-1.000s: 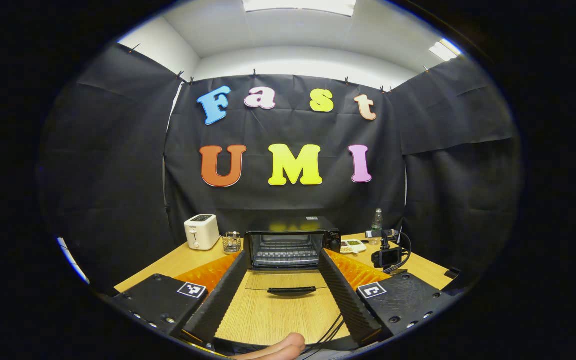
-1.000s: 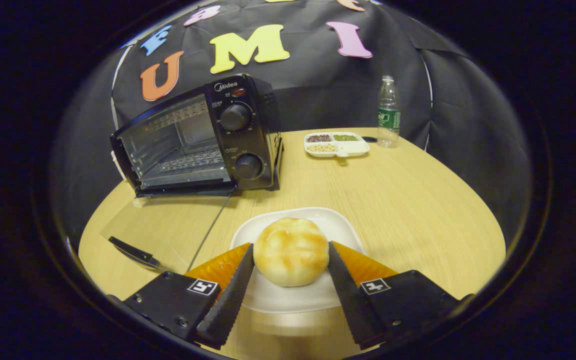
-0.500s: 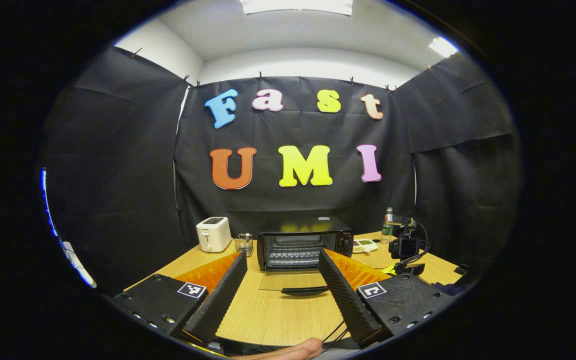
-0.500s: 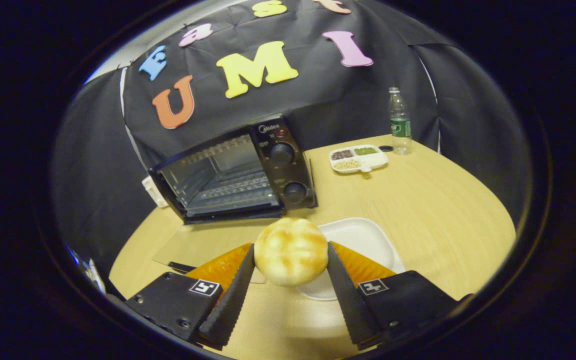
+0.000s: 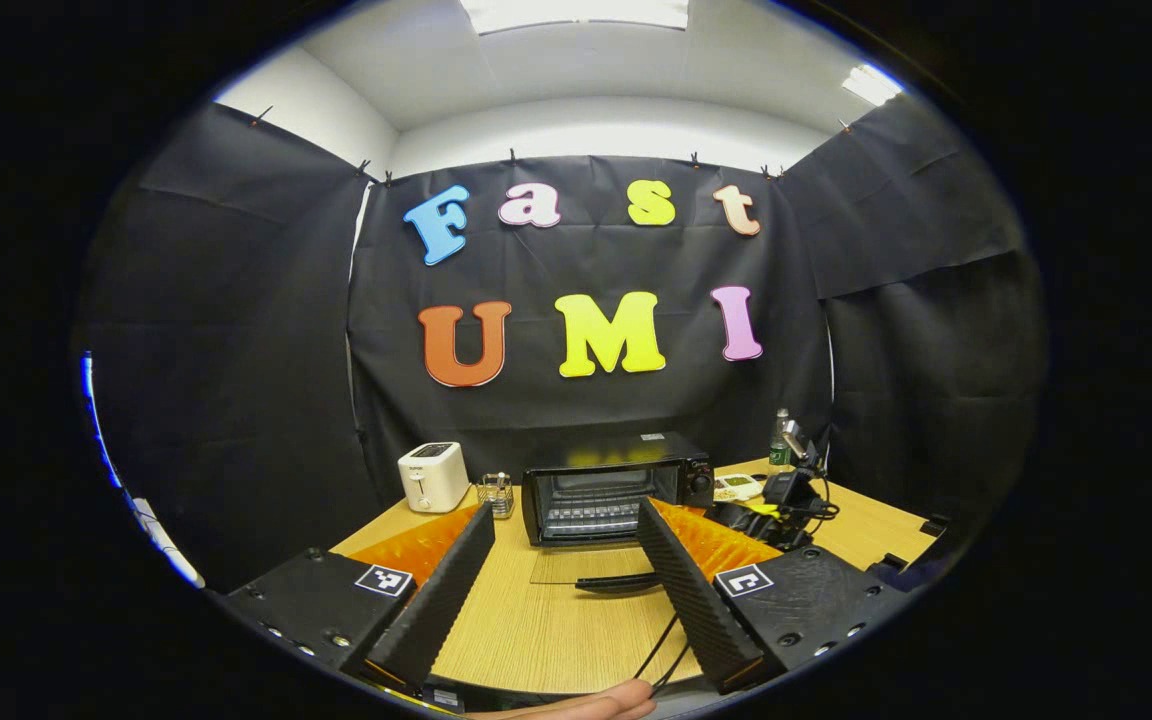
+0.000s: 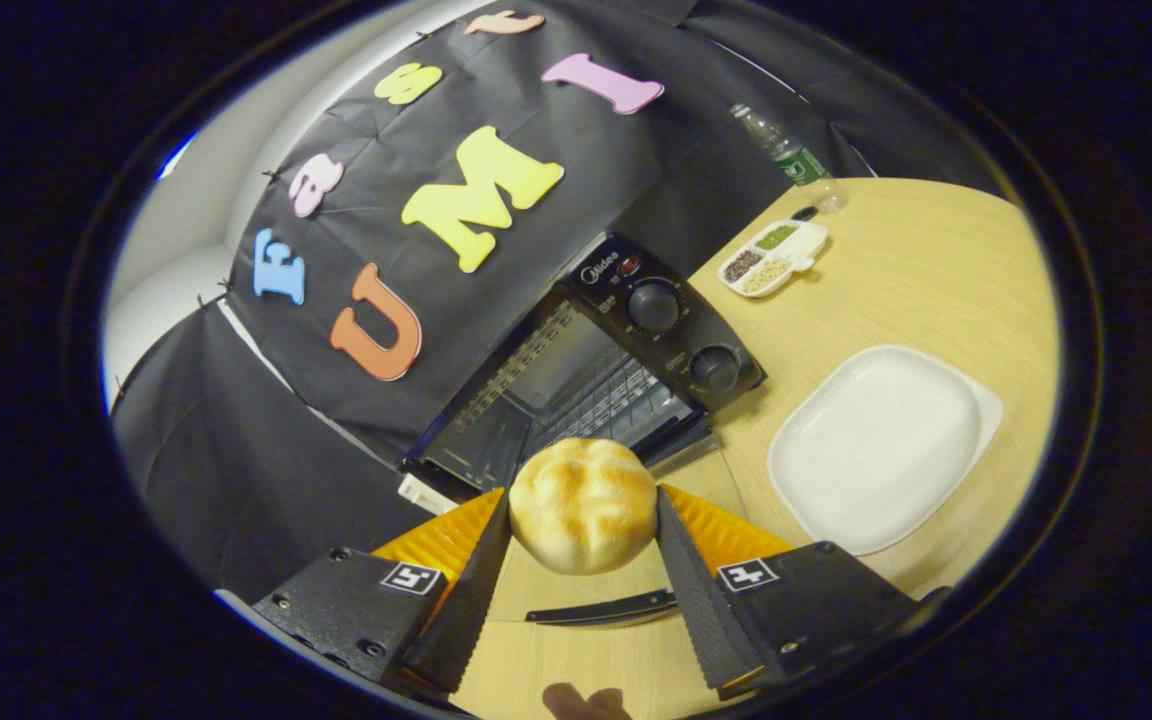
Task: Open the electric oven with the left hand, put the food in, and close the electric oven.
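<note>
The black electric oven (image 5: 616, 485) stands at the back of the wooden table, its glass door (image 5: 586, 567) folded down flat with the handle (image 5: 618, 582) toward me. My left gripper (image 5: 566, 508) hangs open and holds nothing, well back from the oven. In the right gripper view, a round golden bun (image 6: 583, 503) sits between both fingers of my right gripper (image 6: 581, 497), which is shut on it. The bun is in the air in front of the oven's (image 6: 626, 360) open cavity, above the door handle (image 6: 601, 608). The view is tilted.
An empty white plate (image 6: 876, 445) lies right of the oven. A divided snack tray (image 6: 771, 258) and a water bottle (image 6: 781, 150) stand farther back. A white toaster (image 5: 433, 476) and a small glass holder (image 5: 499, 492) stand left of the oven.
My right gripper lifted the bun off the white plate and carried it left to the front of the open oven, tilting. My left gripper drew back from the oven.
</note>
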{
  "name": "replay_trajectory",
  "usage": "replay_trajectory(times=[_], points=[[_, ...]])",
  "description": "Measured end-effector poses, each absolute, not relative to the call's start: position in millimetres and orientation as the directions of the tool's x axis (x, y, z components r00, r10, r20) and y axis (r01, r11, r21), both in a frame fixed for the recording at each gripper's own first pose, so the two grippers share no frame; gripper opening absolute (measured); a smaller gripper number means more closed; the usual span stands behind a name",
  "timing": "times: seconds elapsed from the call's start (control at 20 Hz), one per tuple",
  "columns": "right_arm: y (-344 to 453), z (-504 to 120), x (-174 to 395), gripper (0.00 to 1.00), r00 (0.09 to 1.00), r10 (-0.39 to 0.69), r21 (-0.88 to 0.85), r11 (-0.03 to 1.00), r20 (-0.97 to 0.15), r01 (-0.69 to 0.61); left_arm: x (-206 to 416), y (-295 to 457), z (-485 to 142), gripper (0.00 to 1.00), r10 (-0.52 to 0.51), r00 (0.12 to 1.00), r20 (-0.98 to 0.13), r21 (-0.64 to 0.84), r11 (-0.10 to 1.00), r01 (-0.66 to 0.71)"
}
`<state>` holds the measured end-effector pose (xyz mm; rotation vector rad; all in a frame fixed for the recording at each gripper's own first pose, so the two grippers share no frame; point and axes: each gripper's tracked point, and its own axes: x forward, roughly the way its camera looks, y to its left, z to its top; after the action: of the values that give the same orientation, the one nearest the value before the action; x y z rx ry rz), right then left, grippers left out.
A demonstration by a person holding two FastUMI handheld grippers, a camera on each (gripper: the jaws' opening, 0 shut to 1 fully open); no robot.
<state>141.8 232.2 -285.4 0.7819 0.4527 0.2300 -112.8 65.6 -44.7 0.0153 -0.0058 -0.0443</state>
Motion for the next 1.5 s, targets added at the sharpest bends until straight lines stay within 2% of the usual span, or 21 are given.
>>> replay_trajectory(times=[0.25,0.35,0.55,0.8,0.95,1.4,1.5], points=[[269.2,-290.9,187.5,0.84,0.913,0.322,0.756,0.654,-0.252,-0.022,-105.0,76.1,-51.9,0.94,-0.039,0.999,-0.013,0.009,0.999,0.039],[280.8,-297.8,208.6,0.84,0.913,0.304,0.733,0.68,-0.271,-0.009,-97.8,83.9,-58.8,0.94,-0.025,0.999,-0.027,0.006,1.0,0.025],[290.1,-297.3,258.9,0.84,0.936,0.258,0.69,0.724,-0.239,-0.023,-79.7,105.1,-66.9,0.94,0.0,0.999,-0.033,0.004,1.0,0.0],[287.2,-305.1,303.2,0.85,0.957,0.182,0.554,0.832,-0.225,-0.028,-64.7,121.2,-80.7,0.94,0.013,0.999,-0.047,-0.005,1.0,-0.013],[294.5,-296.2,317.9,0.87,0.971,0.166,0.493,0.868,-0.17,-0.062,-53.4,132.9,-88.9,0.94,0.032,0.998,-0.054,0.042,0.999,-0.03],[304.6,-297.5,334.9,0.87,0.977,0.133,0.431,0.901,-0.169,-0.048,-44.2,136.0,-95.4,0.94,0.017,0.998,-0.067,0.029,0.999,-0.015],[303.9,-293.4,335.7,0.91,0.98,0.114,0.406,0.913,-0.165,-0.038,-46.4,135.2,-97.9,0.94,0.016,0.997,-0.074,0.027,1.0,-0.014]])
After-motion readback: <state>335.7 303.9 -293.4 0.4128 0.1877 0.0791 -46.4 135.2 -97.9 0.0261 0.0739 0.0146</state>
